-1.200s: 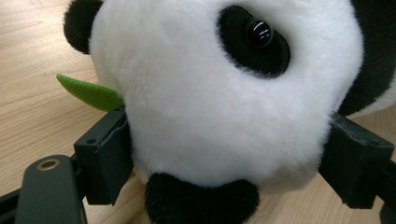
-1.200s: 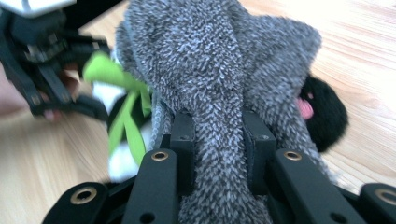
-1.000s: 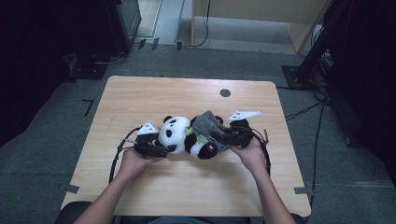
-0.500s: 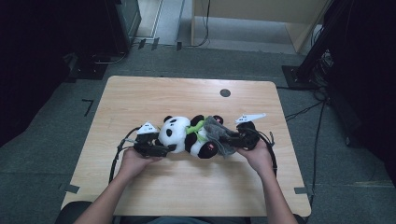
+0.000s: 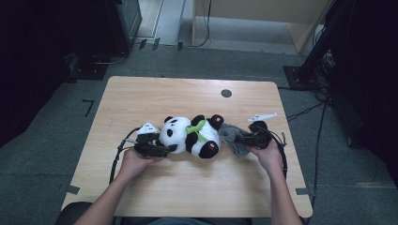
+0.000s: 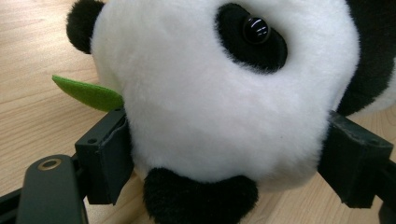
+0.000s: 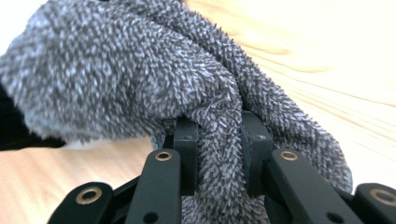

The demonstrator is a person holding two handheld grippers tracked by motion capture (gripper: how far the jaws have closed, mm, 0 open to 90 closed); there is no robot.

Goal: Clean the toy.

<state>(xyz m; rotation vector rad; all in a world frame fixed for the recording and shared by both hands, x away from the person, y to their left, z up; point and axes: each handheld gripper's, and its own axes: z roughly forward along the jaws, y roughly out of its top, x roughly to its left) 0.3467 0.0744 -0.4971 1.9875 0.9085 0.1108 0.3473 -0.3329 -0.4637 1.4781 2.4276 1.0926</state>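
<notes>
Plush panda (image 5: 190,136) lying on its side at mid-table (image 5: 141,93). Left gripper (image 5: 157,149), jaws set wide, clamps the panda's white head (image 6: 224,102). Right gripper (image 5: 245,139), jaws nearly closed, pinches a fold of grey fleecy cloth (image 7: 187,93) just beyond the panda's feet. Step judged in hand: drawing the cloth clear of the steadied toy; next, a continued outward pull.

place: lab or recording studio | floor: grey carpet tiles (image 5: 56,140) with tape marks | furniture: lone light wooden table (image 5: 141,93) with a cable grommet (image 5: 226,93) | surroundings: black equipment stands (image 5: 324,42) and a dark cabinet (image 5: 126,18), cables (image 5: 309,110) trailing on the floor, a pale wooden unit (image 5: 263,14) at the back
</notes>
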